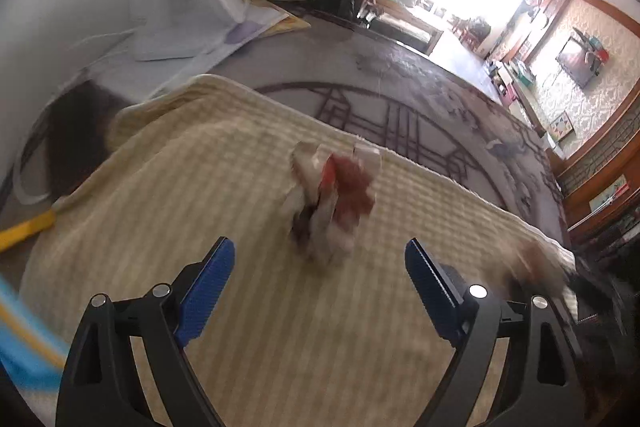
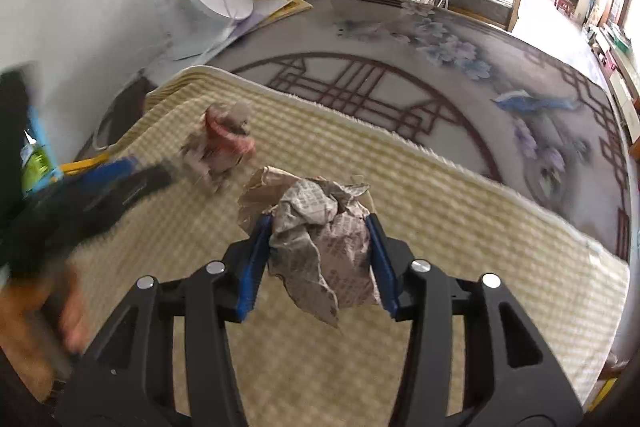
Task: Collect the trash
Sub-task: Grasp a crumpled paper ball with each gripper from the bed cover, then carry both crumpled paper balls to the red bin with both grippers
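The right gripper (image 2: 318, 259) has its jaws clamped on a crumpled newspaper ball (image 2: 320, 243) above the checked towel (image 2: 460, 227). The left gripper (image 1: 320, 287) gapes wide, empty, just short of a red-and-white paper wad (image 1: 332, 199) mid-towel on the table (image 2: 400, 39).

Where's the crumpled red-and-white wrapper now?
Crumpled red-and-white wrapper lies on the yellow checked mat, just ahead of the open left claw, untouched.
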`<state>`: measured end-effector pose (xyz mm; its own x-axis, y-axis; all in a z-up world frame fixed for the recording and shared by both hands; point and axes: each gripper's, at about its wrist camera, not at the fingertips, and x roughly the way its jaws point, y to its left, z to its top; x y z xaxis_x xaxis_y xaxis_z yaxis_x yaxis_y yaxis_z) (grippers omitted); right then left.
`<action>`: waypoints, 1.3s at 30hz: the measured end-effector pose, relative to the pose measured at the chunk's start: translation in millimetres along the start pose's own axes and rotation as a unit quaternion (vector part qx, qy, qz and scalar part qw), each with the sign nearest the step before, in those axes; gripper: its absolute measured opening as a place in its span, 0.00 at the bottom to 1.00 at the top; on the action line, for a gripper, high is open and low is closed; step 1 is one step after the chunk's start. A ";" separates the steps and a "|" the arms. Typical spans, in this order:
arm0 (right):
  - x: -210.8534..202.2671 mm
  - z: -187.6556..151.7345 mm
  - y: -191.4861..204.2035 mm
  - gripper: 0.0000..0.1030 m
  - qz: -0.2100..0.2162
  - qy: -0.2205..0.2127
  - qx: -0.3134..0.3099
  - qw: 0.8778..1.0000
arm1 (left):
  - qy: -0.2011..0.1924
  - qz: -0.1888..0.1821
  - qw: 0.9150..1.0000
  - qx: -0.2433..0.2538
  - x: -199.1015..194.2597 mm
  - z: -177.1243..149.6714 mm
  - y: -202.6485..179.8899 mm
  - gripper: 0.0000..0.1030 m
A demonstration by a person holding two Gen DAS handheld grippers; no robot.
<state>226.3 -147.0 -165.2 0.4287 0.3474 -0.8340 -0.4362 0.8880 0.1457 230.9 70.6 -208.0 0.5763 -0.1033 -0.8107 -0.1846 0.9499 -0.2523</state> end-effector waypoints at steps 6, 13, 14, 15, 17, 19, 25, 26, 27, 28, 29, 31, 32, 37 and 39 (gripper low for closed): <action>-21.4 -32.7 -1.8 0.46 -0.005 0.003 0.023 1.000 | 0.033 0.007 0.999 0.008 49.4 16.9 -12.3 0.65; -48.4 -42.6 -2.7 0.47 -0.008 -0.025 0.043 0.999 | 0.005 0.008 1.000 0.007 10.9 8.9 -16.3 0.41; -52.2 -42.0 -3.1 0.47 -0.006 -0.029 0.045 0.999 | -0.003 0.008 1.000 0.009 -0.2 5.7 -17.1 0.41; -58.1 -40.8 -2.2 0.47 -0.005 -0.037 0.045 0.998 | -0.009 0.010 1.000 0.009 -12.4 1.2 -17.5 0.41; -68.7 -39.0 0.9 0.47 -0.005 -0.050 0.041 0.998 | -0.020 0.021 1.000 0.006 -38.5 -8.8 -18.1 0.42; -80.6 -38.9 3.9 0.47 -0.002 -0.065 0.038 0.997 | -0.026 0.019 0.999 -0.006 -63.5 -19.6 -17.1 0.42; -111.2 -46.3 15.6 0.48 0.012 -0.095 0.036 0.995 | -0.057 0.015 0.998 -0.006 -125.6 -50.7 -27.0 0.42; -114.4 -47.8 16.7 0.48 0.014 -0.098 0.036 0.994 | -0.063 0.015 0.998 -0.004 -133.6 -55.1 -29.3 0.42; -119.7 -49.8 18.9 0.49 0.016 -0.104 0.036 0.994 | -0.070 0.014 0.997 -0.002 -144.0 -61.0 -33.3 0.42; -123.8 -51.0 20.8 0.49 0.018 -0.108 0.035 0.993 | -0.074 0.013 0.997 0.000 -149.3 -64.4 -36.1 0.42; -128.2 -52.0 23.3 0.49 0.019 -0.113 0.032 0.993 | -0.078 0.011 0.997 0.005 -155.8 -68.8 -39.7 0.43; -136.5 -54.4 27.4 0.49 0.020 -0.122 0.028 0.992 | -0.088 0.013 0.996 0.018 -169.8 -77.2 -48.4 0.43; -142.4 -55.6 29.8 0.49 0.021 -0.128 0.025 0.991 | -0.092 0.012 0.995 0.022 -174.4 -79.3 -51.9 0.43; -166.4 -62.9 34.0 0.49 0.016 -0.155 0.018 0.988 | -0.111 0.013 0.993 0.041 -194.7 -86.9 -65.1 0.43; -174.4 -66.3 34.3 0.49 0.013 -0.163 0.019 0.986 | -0.117 0.012 0.992 0.045 -201.0 -89.6 -70.3 0.43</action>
<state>84.1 -197.1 -50.1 0.6515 0.4431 -0.6158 -0.4236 0.8859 0.1893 56.7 -1.9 -74.6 0.7436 -0.0196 -0.6684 -0.1348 0.9747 -0.1785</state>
